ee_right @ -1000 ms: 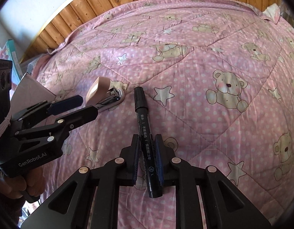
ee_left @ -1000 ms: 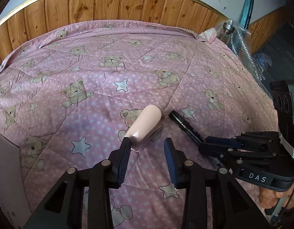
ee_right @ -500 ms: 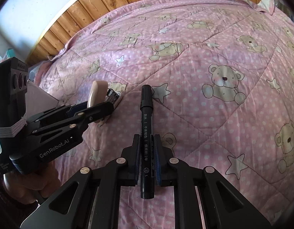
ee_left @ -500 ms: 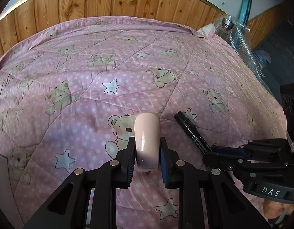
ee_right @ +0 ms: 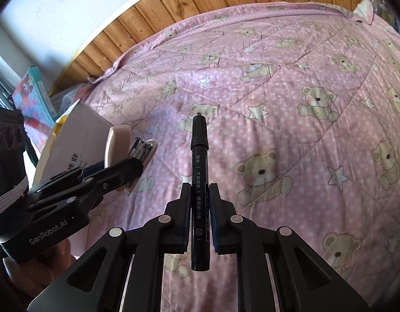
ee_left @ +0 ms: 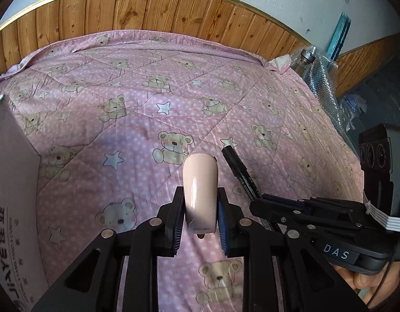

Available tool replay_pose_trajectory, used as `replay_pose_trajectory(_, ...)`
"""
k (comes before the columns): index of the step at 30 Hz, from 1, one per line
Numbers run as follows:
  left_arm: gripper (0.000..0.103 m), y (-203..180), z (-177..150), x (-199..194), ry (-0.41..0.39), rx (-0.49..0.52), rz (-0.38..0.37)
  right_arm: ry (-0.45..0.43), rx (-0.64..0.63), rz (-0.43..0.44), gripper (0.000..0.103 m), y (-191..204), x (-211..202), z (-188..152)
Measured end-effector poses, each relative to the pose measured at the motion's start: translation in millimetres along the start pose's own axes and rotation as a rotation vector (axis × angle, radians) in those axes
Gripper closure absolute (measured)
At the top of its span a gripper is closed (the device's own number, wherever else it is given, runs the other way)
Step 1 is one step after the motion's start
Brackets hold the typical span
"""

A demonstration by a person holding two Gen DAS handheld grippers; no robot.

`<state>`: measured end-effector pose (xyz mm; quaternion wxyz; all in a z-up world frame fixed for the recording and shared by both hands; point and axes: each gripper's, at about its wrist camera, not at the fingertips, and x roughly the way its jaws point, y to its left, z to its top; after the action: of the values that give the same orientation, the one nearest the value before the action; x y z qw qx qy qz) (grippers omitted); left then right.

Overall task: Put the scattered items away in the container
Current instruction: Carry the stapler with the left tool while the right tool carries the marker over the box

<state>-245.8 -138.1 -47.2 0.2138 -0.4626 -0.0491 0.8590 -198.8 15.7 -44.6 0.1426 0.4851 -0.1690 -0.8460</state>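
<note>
Transport step is in hand: left gripper [ee_left: 200,217] holds the pink stapler [ee_left: 200,195], right gripper [ee_right: 199,208] holds the black marker [ee_right: 199,179], next both must reach the cardboard box [ee_left: 10,182] at frame left.

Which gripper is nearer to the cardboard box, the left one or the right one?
Left. The left gripper, shut on the pink stapler, is beside the cardboard box. The right gripper, holding the black marker, is farther away, on the left gripper's other side.
</note>
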Motion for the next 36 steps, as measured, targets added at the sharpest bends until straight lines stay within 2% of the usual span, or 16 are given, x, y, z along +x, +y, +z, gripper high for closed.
replay_pose_trajectory(9, 0.079, -6, -30, -68, -0.042, -0.035, 0.047, -0.008, -0.021, 0.047, 0.089, 35, -30, -33)
replay_pose_trajectory(18, 0.079, -15, -58, -118, -0.075, -0.050, 0.078, -0.009, -0.051, 0.072, 0.089, 63, -57, -66)
replay_pose_trajectory(22, 0.079, -14, -67, -141, -0.094, -0.071, 0.107, -0.019, -0.080, 0.085, 0.089, 79, -69, -74)
replay_pose_trajectory(31, 0.079, -14, -84, -194, -0.148, -0.078, 0.224, -0.038, -0.155, 0.112, 0.089, 119, -91, -90)
replay_pose_trajectory(36, 0.079, -10, -94, -218, -0.179, -0.095, 0.230, -0.045, -0.187, 0.123, 0.089, 137, -99, -96)
